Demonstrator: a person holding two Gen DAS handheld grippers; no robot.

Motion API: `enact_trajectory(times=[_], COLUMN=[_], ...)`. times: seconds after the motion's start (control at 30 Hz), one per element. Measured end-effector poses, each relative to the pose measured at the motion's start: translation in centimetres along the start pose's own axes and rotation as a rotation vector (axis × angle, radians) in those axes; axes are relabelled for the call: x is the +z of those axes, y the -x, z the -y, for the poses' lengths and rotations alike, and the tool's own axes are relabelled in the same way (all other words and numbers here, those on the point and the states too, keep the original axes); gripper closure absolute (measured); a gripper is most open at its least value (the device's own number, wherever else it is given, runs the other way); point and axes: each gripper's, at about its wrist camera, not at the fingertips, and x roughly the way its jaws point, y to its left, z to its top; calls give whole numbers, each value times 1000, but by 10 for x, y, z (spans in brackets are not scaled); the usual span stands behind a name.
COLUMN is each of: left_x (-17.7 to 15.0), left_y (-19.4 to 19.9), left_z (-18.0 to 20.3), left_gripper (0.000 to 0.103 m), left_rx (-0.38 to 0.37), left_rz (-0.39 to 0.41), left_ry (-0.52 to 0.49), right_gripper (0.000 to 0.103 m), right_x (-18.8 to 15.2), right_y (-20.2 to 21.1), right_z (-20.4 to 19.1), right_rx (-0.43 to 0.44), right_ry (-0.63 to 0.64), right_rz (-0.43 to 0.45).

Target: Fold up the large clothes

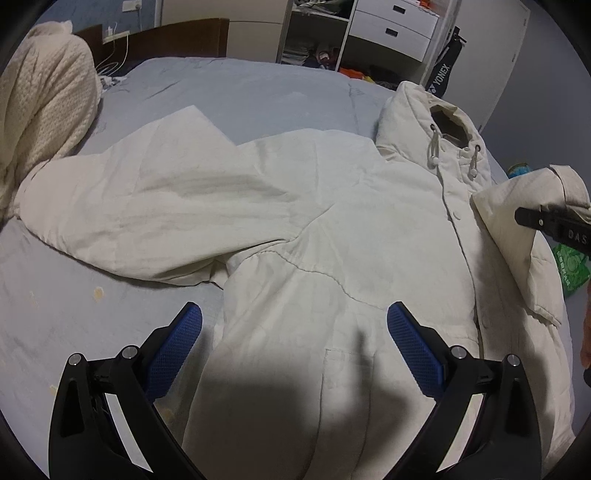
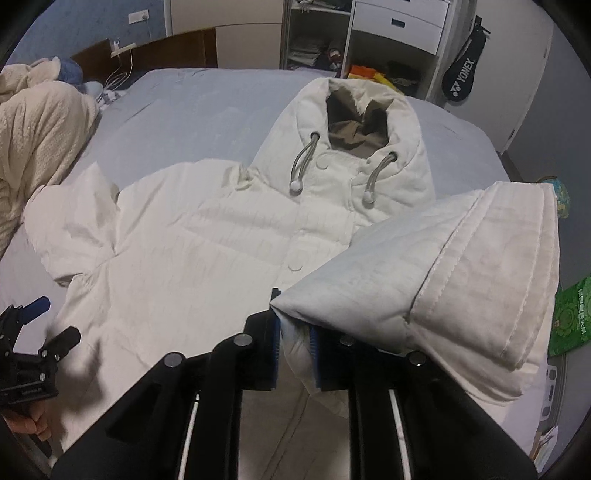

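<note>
A large white hooded jacket (image 1: pixel 332 206) lies front-up on the bed (image 1: pixel 229 92), hood at the far right, one sleeve (image 1: pixel 122 206) spread out to the left. My left gripper (image 1: pixel 293 332) is open and empty, hovering above the jacket's lower body. My right gripper (image 2: pixel 293 332) is shut on the jacket's other sleeve (image 2: pixel 461 266) and holds its cuff lifted above the jacket's front (image 2: pixel 207 251). The right gripper also shows at the right edge of the left wrist view (image 1: pixel 546 221), and the left gripper shows at the lower left of the right wrist view (image 2: pixel 37 321).
A cream knitted blanket (image 1: pixel 48 103) is heaped at the bed's left side. A white shelf unit with drawers (image 1: pixel 369 33) and a racket bag (image 1: pixel 443 70) stand beyond the bed. A green bag (image 1: pixel 570 266) lies at the right.
</note>
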Motion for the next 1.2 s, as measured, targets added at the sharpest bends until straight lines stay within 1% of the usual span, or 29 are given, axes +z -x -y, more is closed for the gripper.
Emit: enact_trajectory(times=[0.03, 0.07, 0.1, 0.17, 0.23, 0.3, 0.4, 0.47, 0.5, 0.57, 0.67, 0.7, 0.77, 0.83, 0.87, 0.97, 1.0, 1.03, 1.07, 1.1, 1.2], left_x=[0, 0, 0, -1, -1, -1, -2, -1, -1, -1, 0, 1, 1, 2, 2, 2, 2, 1, 2, 1, -1], left_y=[-1, -1, -2, -2, -2, -2, -3, -2, -2, -1, 0, 0, 0, -1, -1, -1, -1, -1, 0, 0, 4], left_z=[-1, -1, -1, 0, 1, 1, 1, 2, 3, 4, 3, 2, 0, -2, -3, -4, -4, -3, -2, 1, 13], left_gripper=[6, 6, 6, 6, 6, 6, 6, 6, 6, 6, 6, 6, 6, 6, 6, 6, 6, 6, 6, 6, 6], left_rx=[3, 6, 7, 8, 9, 13, 25, 32, 34, 40, 45, 43, 42, 40, 39, 37, 38, 37, 32, 29, 13], left_rz=[-2, -4, -5, -3, -2, -2, 0, 3, 7, 13, 20, 21, 20, 16, 14, 14, 15, 17, 21, 25, 37], left_ry=[1, 2, 1, -3, -9, -14, -15, -19, -24, -34, -38, -32, -21, -7, -2, -1, -5, -8, -15, -24, -77], right_gripper=[79, 68, 52, 38, 37, 37, 37, 37, 37, 37, 37, 34, 31, 31, 31, 31, 31, 31, 28, 26, 25], right_x=[-1, -2, -1, -2, -3, -3, -5, -7, -9, -10, -15, -17, -21, -25, -26, -32, -39, -44, -55, -62, -89], right_y=[-1, -1, 0, 4, 7, 11, 20, 23, 22, 24, 29, 32, 37, 43, 45, 64, 79, 88, 101, 107, 121], right_z=[-1, -3, -7, -14, -21, -22, -27, -35, -41, -49, -64, -70, -78, -82, -81, -66, -50, -42, -21, -5, 54], right_rx=[2, -4, -7, -22, -57, -39, -36, -60, -89, -121, -183, -205, -211, -187, -177, -103, -48, -21, 25, 44, 73], right_ry=[6, 24, 42, 92, 133, 126, 139, 188, 233, 284, 384, 426, 474, 486, 479, 361, 270, 222, 124, 59, -160], right_rz=[-2, -5, -2, 23, 32, 37, 58, 62, 58, 64, 104, 122, 148, 164, 168, 186, 213, 227, 246, 254, 257])
